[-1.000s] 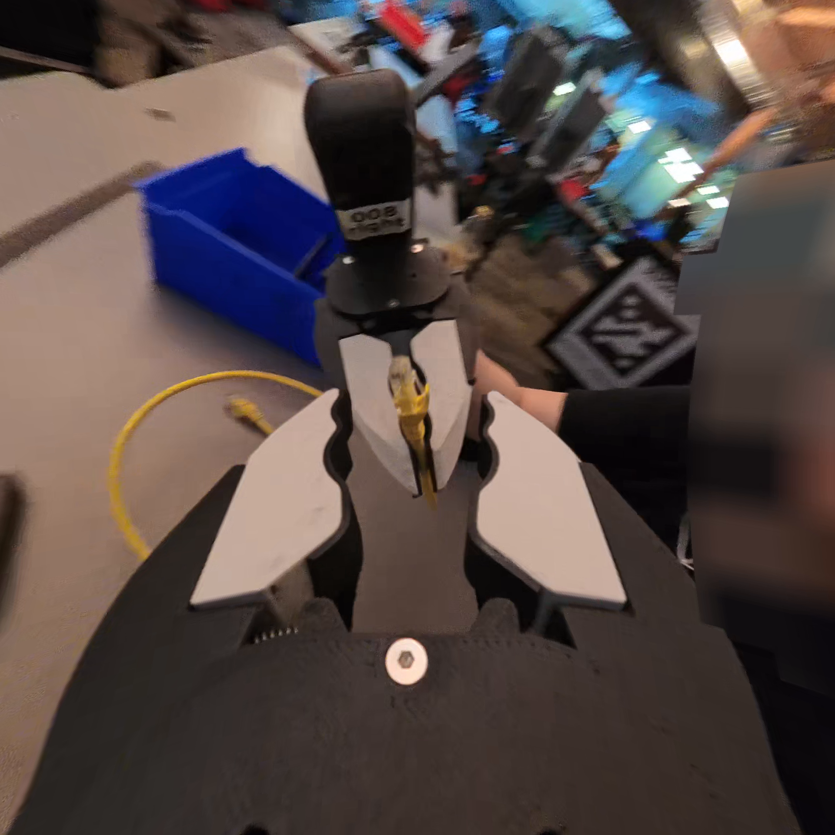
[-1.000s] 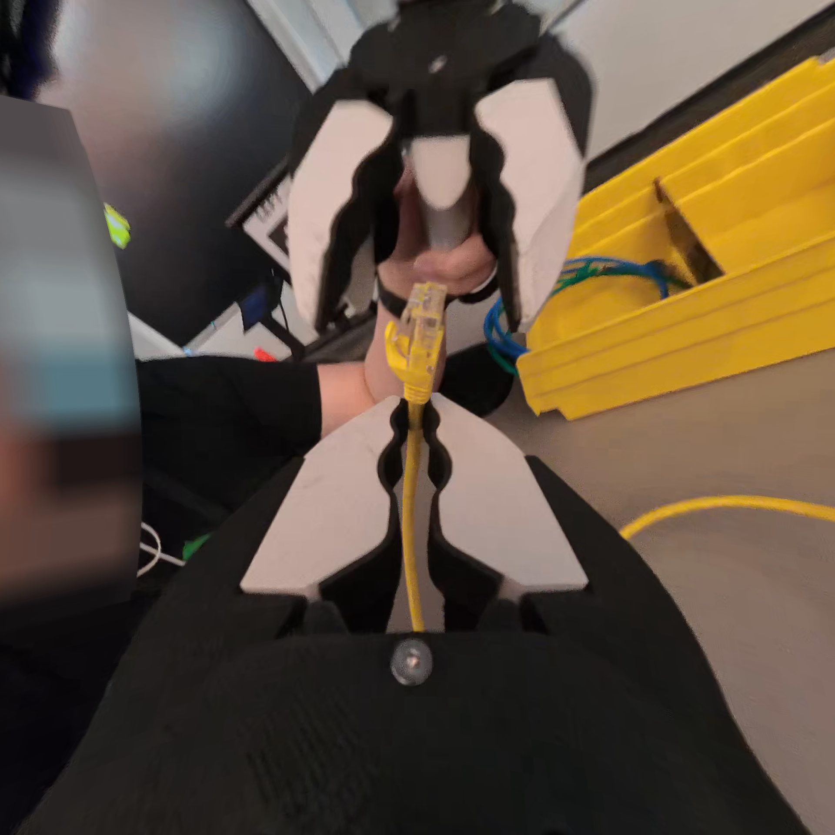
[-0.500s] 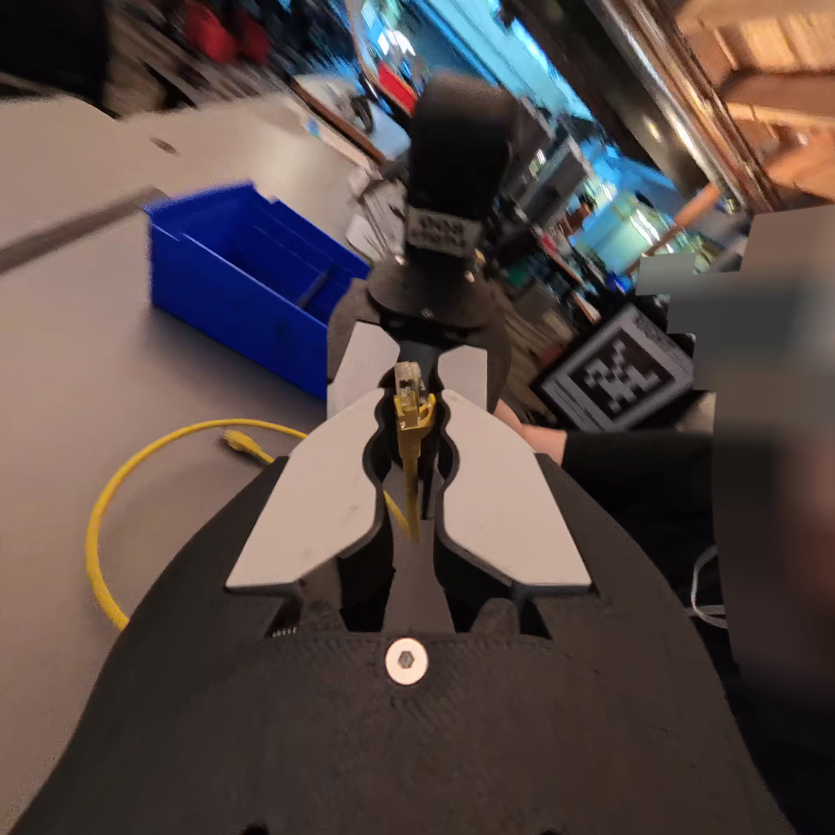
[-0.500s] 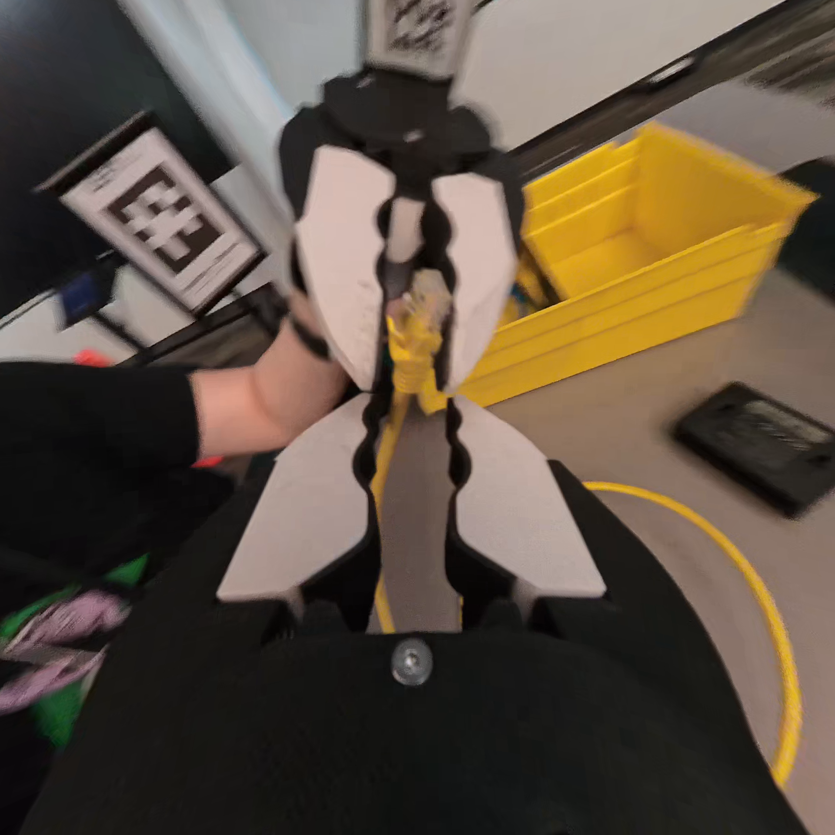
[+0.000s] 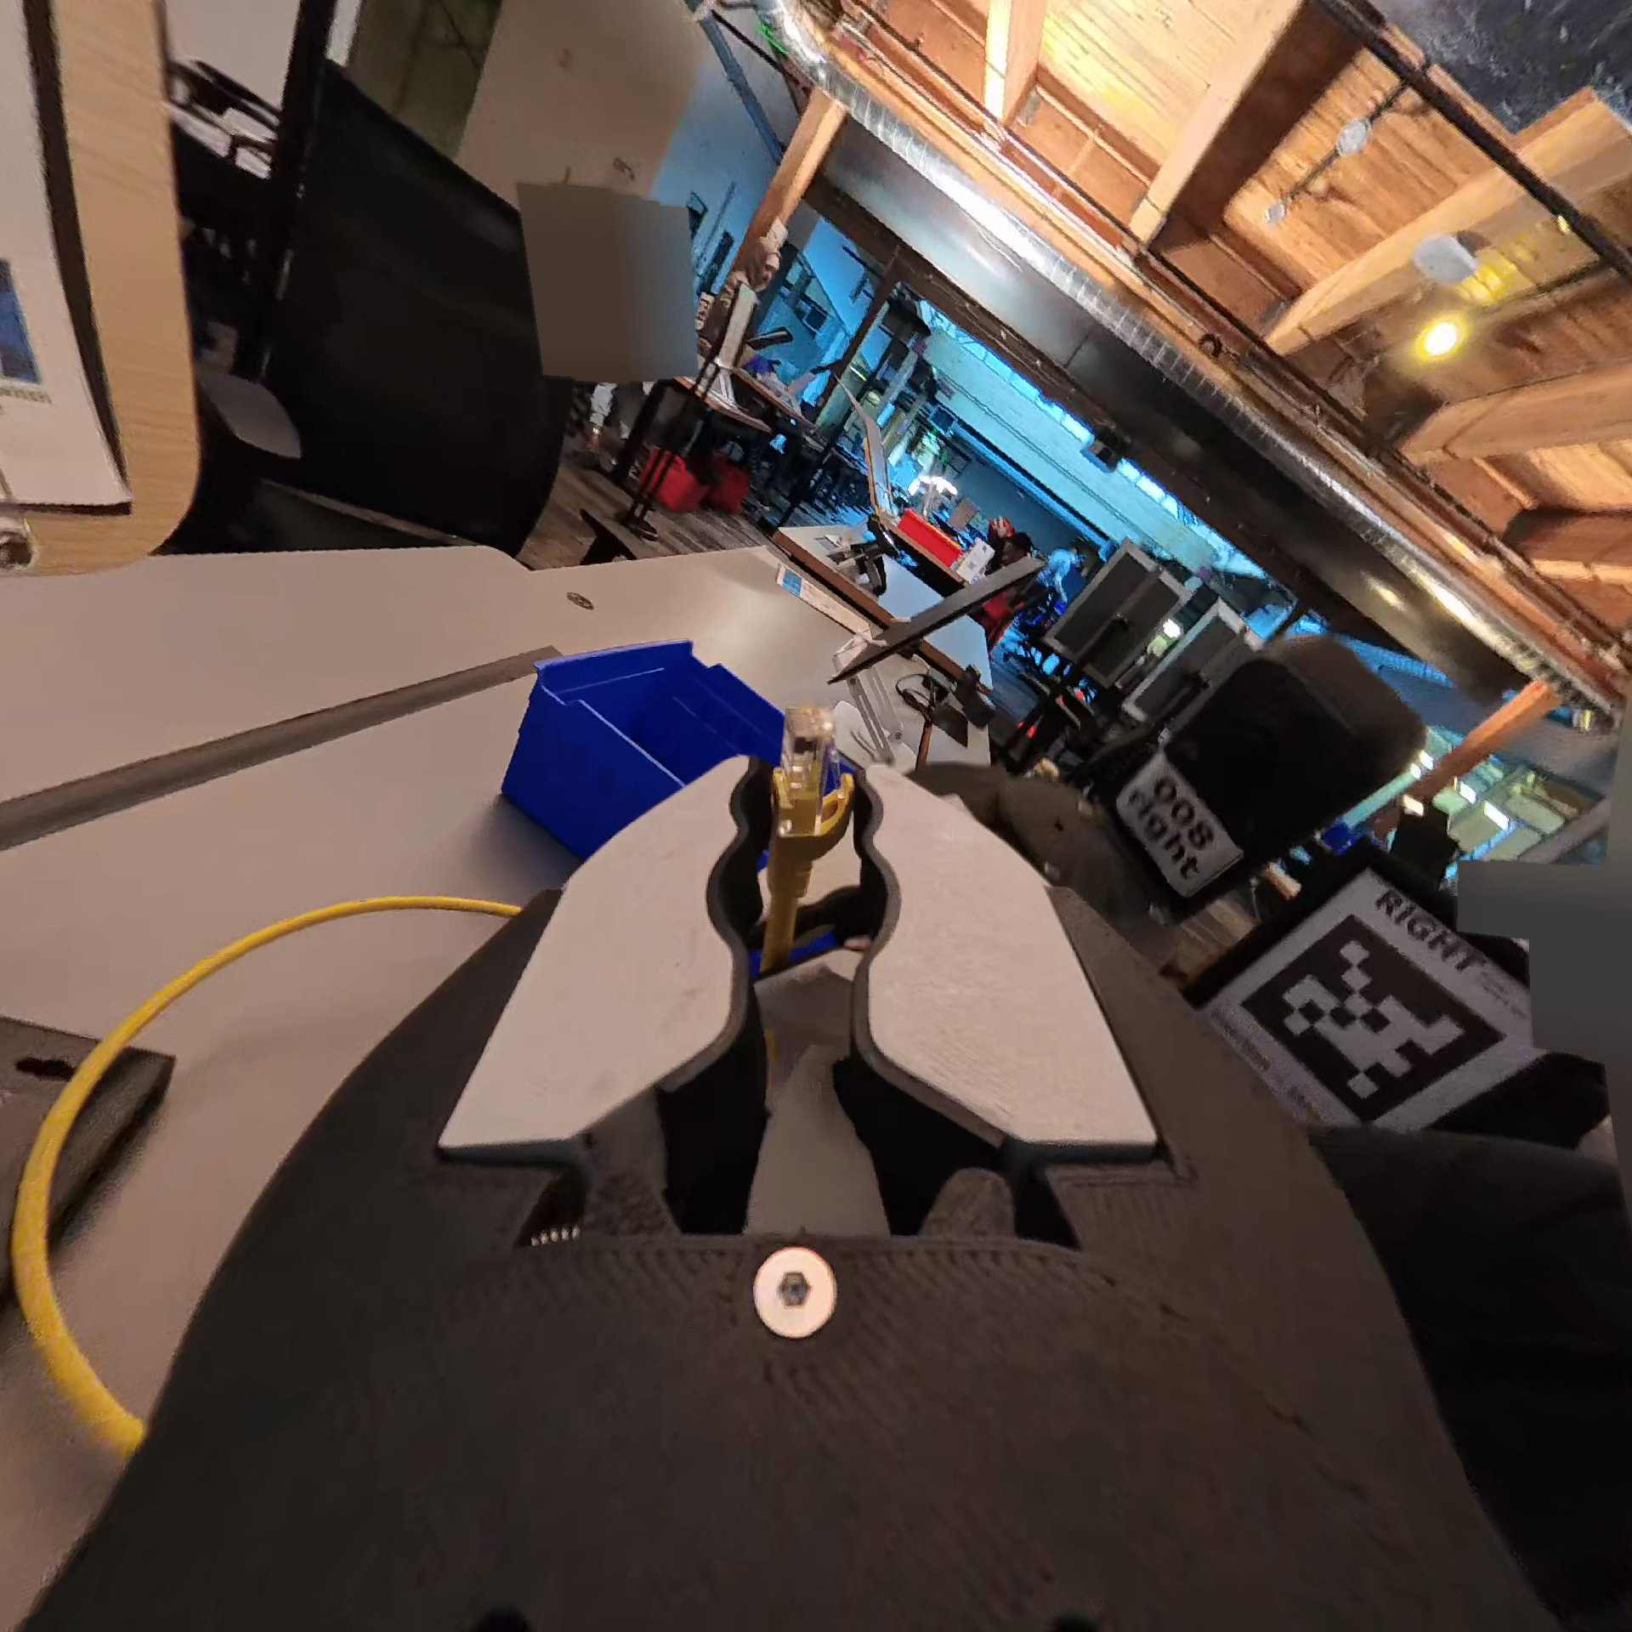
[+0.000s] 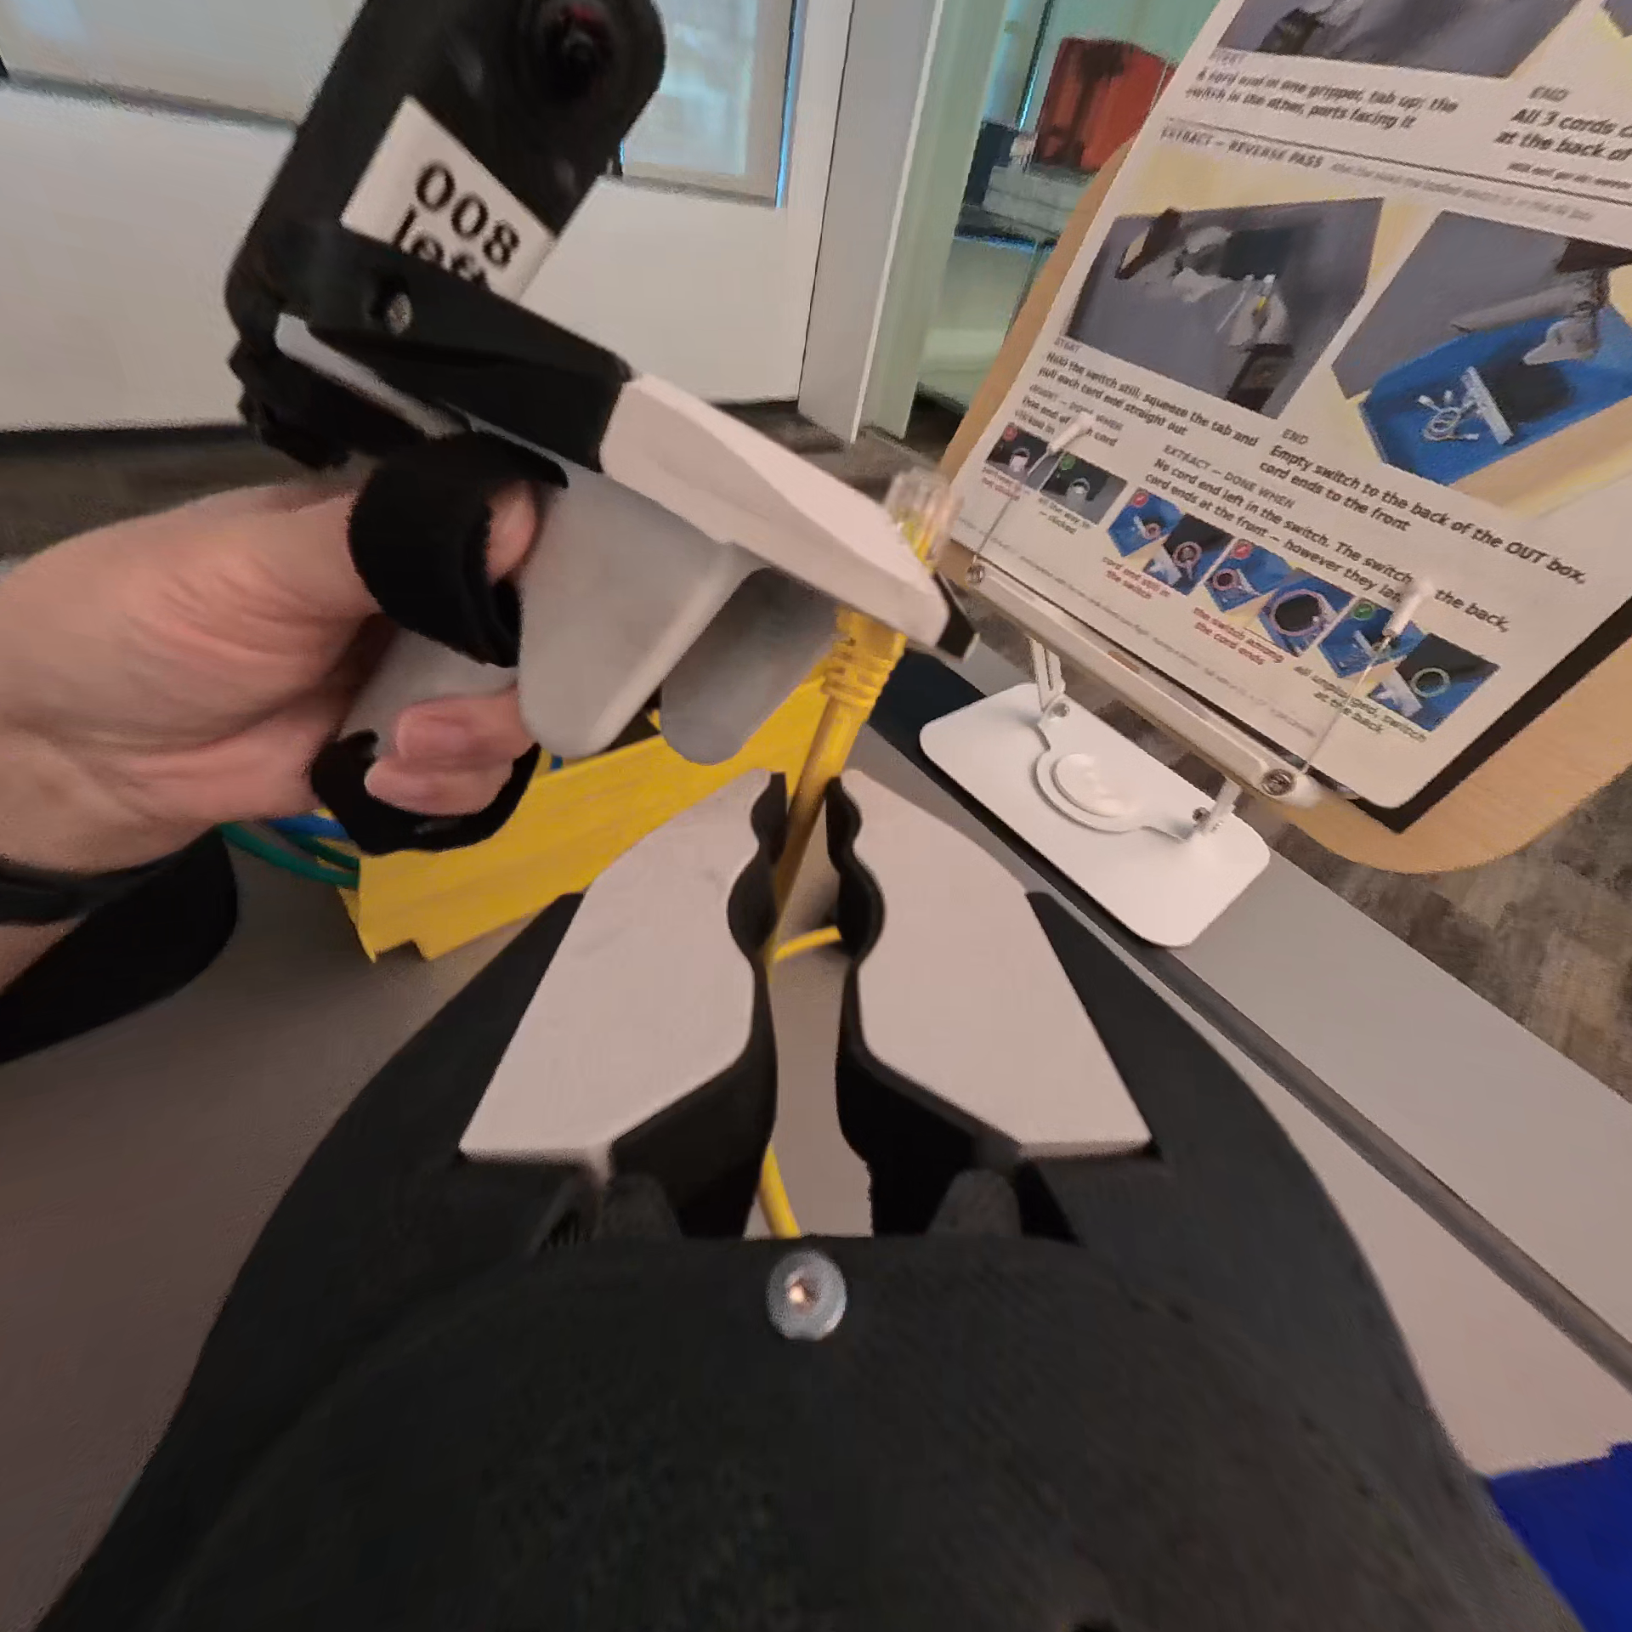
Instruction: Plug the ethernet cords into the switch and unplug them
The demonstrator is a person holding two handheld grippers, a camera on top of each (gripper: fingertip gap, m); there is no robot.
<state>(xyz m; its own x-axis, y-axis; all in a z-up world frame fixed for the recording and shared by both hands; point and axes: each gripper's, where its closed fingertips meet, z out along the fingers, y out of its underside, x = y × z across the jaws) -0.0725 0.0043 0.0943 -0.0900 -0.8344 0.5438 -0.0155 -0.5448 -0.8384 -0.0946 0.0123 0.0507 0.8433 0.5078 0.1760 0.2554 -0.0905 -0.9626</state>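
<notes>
A yellow ethernet cord's clear-tipped plug point(image 5: 804, 751) stands upright between the fingertips of my left gripper point(image 5: 804, 782), which is shut on it. In the right wrist view the left gripper point(image 6: 927, 600) shows side on, with the plug point(image 6: 918, 508) sticking out past its tip. My right gripper point(image 6: 802, 790) is shut on the same cord point(image 6: 817, 751) just below the plug's boot. The rest of the cord point(image 5: 53, 1148) loops over the table and across the black switch point(image 5: 79, 1095), which lies flat at the left edge.
A blue bin point(image 5: 609, 751) stands on the grey table point(image 5: 265, 839) behind the left fingers. A yellow bin point(image 6: 530, 848) holding blue and green cords point(image 6: 300, 848) stands behind the hand. An instruction board point(image 6: 1325, 442) on a white stand point(image 6: 1104, 821) is at the table's edge. The grippers' ends are close to 5 centimetres from one another.
My left gripper was open a second ago and has shut on the plug. My right gripper loosened, slid down the cord and gripped again. Both grippers have swung upward and no longer face each other.
</notes>
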